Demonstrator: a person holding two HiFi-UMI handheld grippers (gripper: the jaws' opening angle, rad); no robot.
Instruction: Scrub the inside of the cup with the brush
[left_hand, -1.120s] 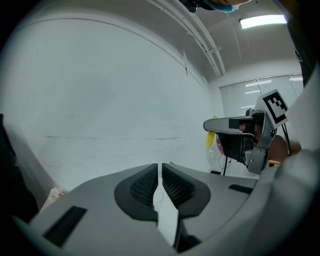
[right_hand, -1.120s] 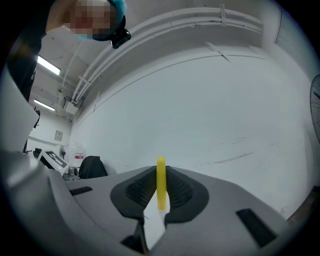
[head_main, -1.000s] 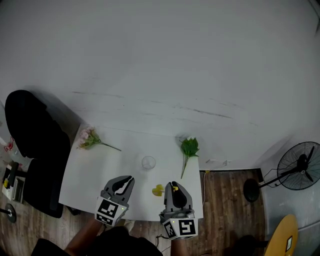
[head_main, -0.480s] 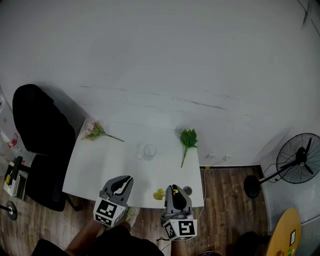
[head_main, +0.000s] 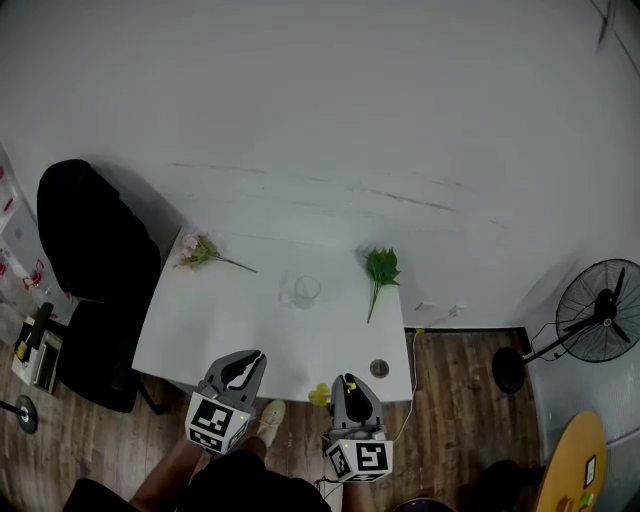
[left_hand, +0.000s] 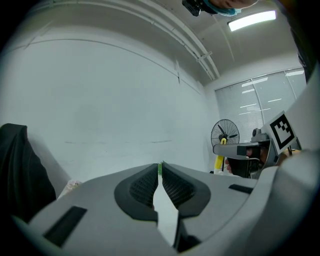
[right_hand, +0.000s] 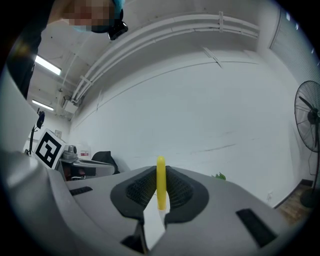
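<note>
A clear glass cup (head_main: 304, 291) stands near the middle of the white table (head_main: 220, 320). My right gripper (head_main: 347, 381) hovers off the table's near edge, shut on a yellow brush (head_main: 319, 396). In the right gripper view the yellow brush handle (right_hand: 160, 183) stands upright between the jaws. My left gripper (head_main: 250, 358) hangs beside it, also in front of the near edge. Its jaws are shut with nothing between them (left_hand: 160, 170). The cup does not show in either gripper view.
Pink flowers (head_main: 200, 252) lie at the table's far left corner and a green sprig (head_main: 381, 268) at the far right. A small round object (head_main: 379, 369) sits near the front right corner. A black chair (head_main: 95, 260) stands left; a floor fan (head_main: 598, 318) stands right.
The head view has drawn back from the table. Both grippers, earlier over the table's near edge, now hang in front of it over the wood floor. The jaws have not changed.
</note>
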